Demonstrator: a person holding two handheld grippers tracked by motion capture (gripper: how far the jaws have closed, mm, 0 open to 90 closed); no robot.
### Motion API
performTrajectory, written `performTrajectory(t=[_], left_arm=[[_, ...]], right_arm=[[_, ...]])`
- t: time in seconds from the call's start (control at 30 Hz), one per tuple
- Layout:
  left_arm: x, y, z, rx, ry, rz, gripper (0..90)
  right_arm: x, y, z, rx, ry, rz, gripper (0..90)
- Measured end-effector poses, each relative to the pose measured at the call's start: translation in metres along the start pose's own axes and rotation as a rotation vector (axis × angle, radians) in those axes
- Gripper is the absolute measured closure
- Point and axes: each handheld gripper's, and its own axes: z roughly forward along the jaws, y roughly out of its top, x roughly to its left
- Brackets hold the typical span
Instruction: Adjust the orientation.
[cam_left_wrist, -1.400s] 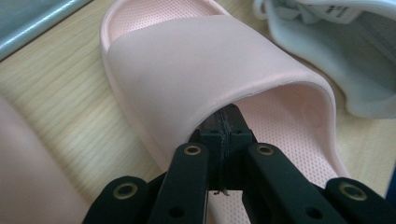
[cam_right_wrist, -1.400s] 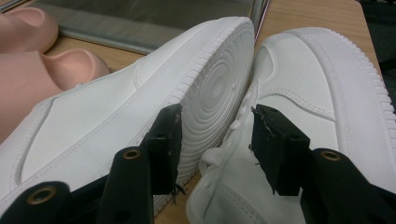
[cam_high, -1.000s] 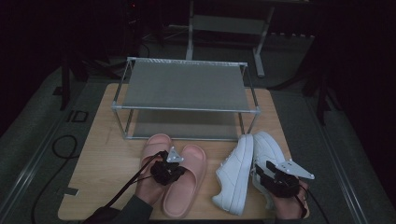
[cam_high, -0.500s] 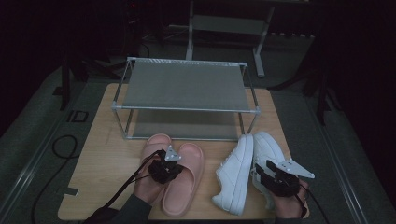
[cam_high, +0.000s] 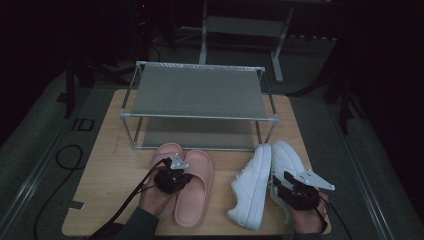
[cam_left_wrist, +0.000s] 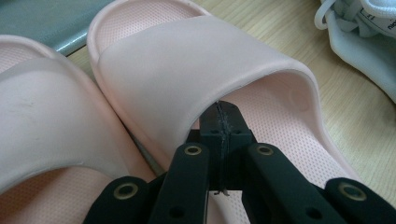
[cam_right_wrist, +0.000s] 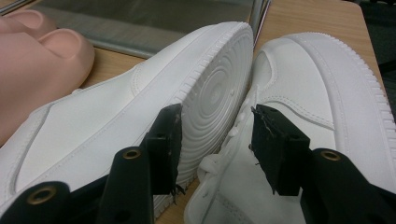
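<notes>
While the left gripper (cam_left_wrist: 223, 122) pinches a smooth pink slide's (cam_left_wrist: 196, 74) arched strap, the right gripper (cam_right_wrist: 215, 135), jaws apart, straddles ribbed-soled white sneakers (cam_right_wrist: 210, 93) on the wooden table (cam_high: 115, 165).

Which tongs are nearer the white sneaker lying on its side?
Right. The right tongs straddle the tipped sneaker where it meets its upright mate, one pad at its sole edge. The left tongs are shut on the strap of a pink slipper, farther off.
</notes>
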Motion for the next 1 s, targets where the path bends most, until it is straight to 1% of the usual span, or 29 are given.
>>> performTrajectory(t=[0.07, 0.23, 0.33, 0.57, 0.63, 0.77, 0.8, 0.87, 0.9, 0.97, 1.0], left_arm=[[0.003, 0.001, 0.001, 0.0, 0.003, -0.005, 89.5], [0.008, 0.005, 0.002, 0.003, 0.006, 0.0, 89.5], [0.009, 0.007, 0.003, 0.002, 0.011, 0.0, 89.5], [0.014, 0.009, 0.005, -0.002, 0.016, -0.012, 89.5], [0.015, 0.01, 0.005, 0.0, 0.019, -0.009, 89.5], [0.015, 0.01, 0.005, 0.0, 0.017, -0.011, 89.4], [0.014, 0.01, 0.005, -0.002, 0.016, -0.014, 88.7], [0.011, 0.01, 0.002, -0.003, 0.005, -0.005, 83.7], [0.009, 0.01, 0.0, -0.005, 0.002, 0.003, 81.3], [0.004, 0.009, -0.006, -0.013, 0.011, 0.013, 78.5], [0.003, 0.009, -0.01, -0.018, 0.008, 0.013, 77.1]], right_arm=[[0.0, 0.0, 0.0, 0.001, 0.0, -0.003, 52.3], [-0.001, 0.0, 0.0, -0.001, 0.0, -0.002, 52.2], [-0.001, 0.0, 0.0, 0.001, -0.001, -0.002, 52.3], [0.0, -0.001, 0.0, 0.002, 0.001, -0.002, 52.3], [-0.001, -0.001, 0.0, 0.001, 0.001, -0.002, 52.3], [-0.001, -0.001, -0.001, 0.002, -0.001, -0.001, 52.3], [-0.001, -0.001, -0.001, 0.003, -0.001, 0.001, 52.3], [-0.002, -0.002, -0.001, 0.002, -0.002, 0.0, 52.2], [-0.002, -0.002, -0.001, 0.002, -0.002, 0.0, 52.2], [-0.002, -0.002, -0.002, 0.0, -0.002, 0.0, 52.2], [-0.002, -0.002, -0.002, 0.001, -0.003, 0.002, 52.2]])
